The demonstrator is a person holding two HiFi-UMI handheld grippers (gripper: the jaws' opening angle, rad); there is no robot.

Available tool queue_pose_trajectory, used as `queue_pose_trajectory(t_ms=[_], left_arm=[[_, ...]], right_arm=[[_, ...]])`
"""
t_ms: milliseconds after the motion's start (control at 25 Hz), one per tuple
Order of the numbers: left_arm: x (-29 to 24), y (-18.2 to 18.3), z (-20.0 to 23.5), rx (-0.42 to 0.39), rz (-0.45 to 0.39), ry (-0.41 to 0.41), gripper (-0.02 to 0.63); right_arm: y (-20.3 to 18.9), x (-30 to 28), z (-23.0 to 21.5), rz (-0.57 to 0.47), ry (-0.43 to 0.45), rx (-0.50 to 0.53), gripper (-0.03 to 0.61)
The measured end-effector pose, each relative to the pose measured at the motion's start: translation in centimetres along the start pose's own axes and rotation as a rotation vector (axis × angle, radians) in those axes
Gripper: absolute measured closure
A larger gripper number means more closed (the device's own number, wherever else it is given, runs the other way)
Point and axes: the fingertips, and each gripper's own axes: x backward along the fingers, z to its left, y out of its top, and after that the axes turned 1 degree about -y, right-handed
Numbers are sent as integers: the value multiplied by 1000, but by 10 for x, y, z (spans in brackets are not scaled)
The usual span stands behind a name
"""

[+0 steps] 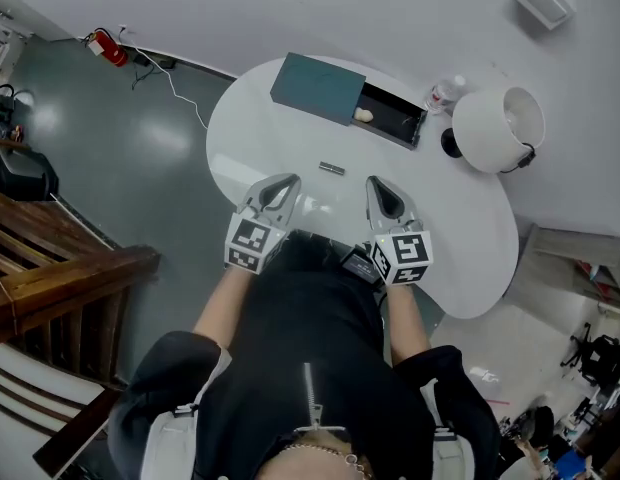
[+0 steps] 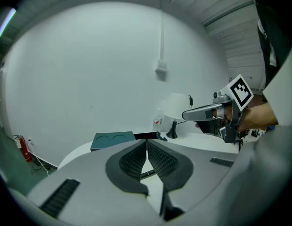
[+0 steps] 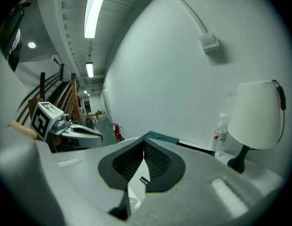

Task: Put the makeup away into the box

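A small dark makeup stick lies on the white round table, between and just beyond my two grippers. It also shows below the tips in the left gripper view and the right gripper view. At the table's far side stands the teal box, its black tray slid out with a pale item inside. My left gripper is shut and empty. My right gripper is shut and empty too. Both hover low over the near table, pointing at the box.
A white lamp and a water bottle stand right of the box. Off the table's left are grey floor, a red fire extinguisher with a cable, and a wooden stair rail.
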Motion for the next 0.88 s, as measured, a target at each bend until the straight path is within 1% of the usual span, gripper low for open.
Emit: queue_pose_trajectory(t_ms=[160,400,560,600,680,880], left_arm=[[-14,5,13,-9,12,-41,593],[-37,11,31,-48,35,-98,594],[-44,9,36,-45,51,-123,593],[-45,7,37,-44,56,-128,593],[-48,5,39,-42,63,-136,594],[-52,4,46,-34,71,-134,594]], right_arm=[[-1,-17,0,17,8,24,575],[-13,-44,-7,90,15,114,575],[-18,-57,-11,108,9,148,574],[-19,-61,-9,119,18,158,565],[-27,-70,-5,163,50,193,521],[-56,-95,2,295,170,317,485]])
